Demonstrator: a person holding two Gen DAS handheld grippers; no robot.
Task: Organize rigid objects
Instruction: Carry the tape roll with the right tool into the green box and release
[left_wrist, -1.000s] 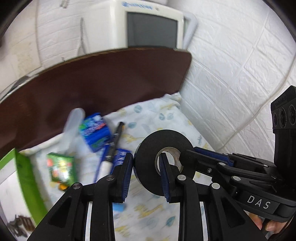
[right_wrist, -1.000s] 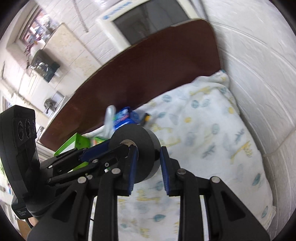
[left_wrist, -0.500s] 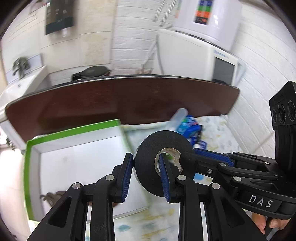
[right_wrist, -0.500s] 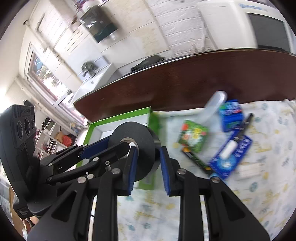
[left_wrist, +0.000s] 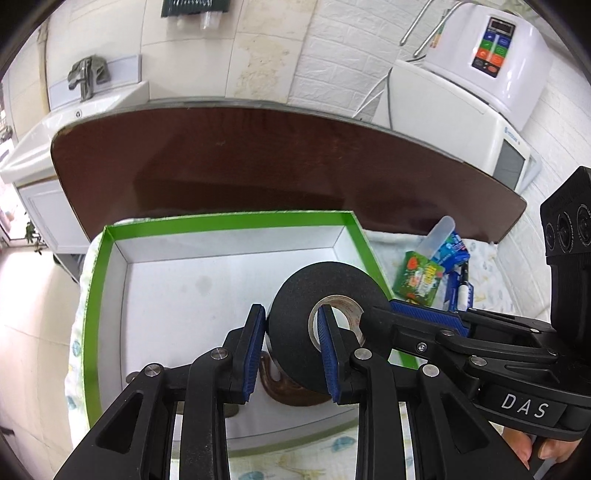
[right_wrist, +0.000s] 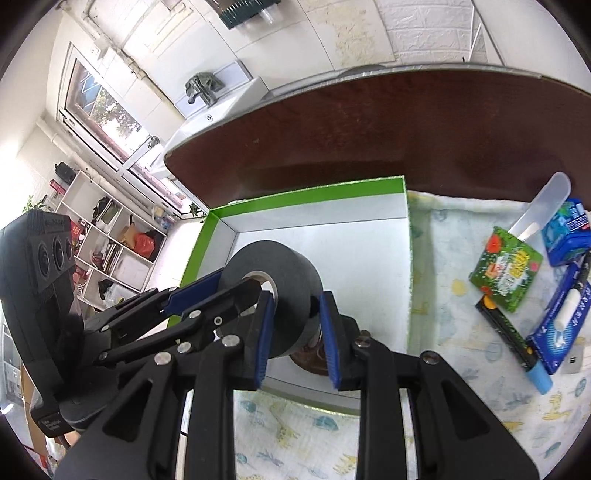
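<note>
A black tape roll (left_wrist: 295, 317) is held over the near right part of the green-rimmed white box (left_wrist: 221, 221). My left gripper (left_wrist: 291, 347) is shut on its ring wall, one finger through the core. My right gripper (right_wrist: 295, 332) is shut across the roll's (right_wrist: 284, 273) two flat faces. A brown object (left_wrist: 284, 391) lies in the box under the roll, mostly hidden. Right of the box on the patterned cloth lie a green packet (right_wrist: 506, 269), a blue box (right_wrist: 567, 236), a clear plastic scoop (right_wrist: 543, 206), a black marker (right_wrist: 506, 328) and a blue pack (right_wrist: 561, 325).
A dark brown board (left_wrist: 258, 162) stands behind the box. White machines (left_wrist: 480, 74) stand at the back right and a sink (left_wrist: 74, 107) at the back left. The box's near rim (right_wrist: 314, 406) is just below the grippers.
Both grippers have carried the tape roll left, from over the cloth by the wall to over the green-rimmed box. Both grips are unchanged.
</note>
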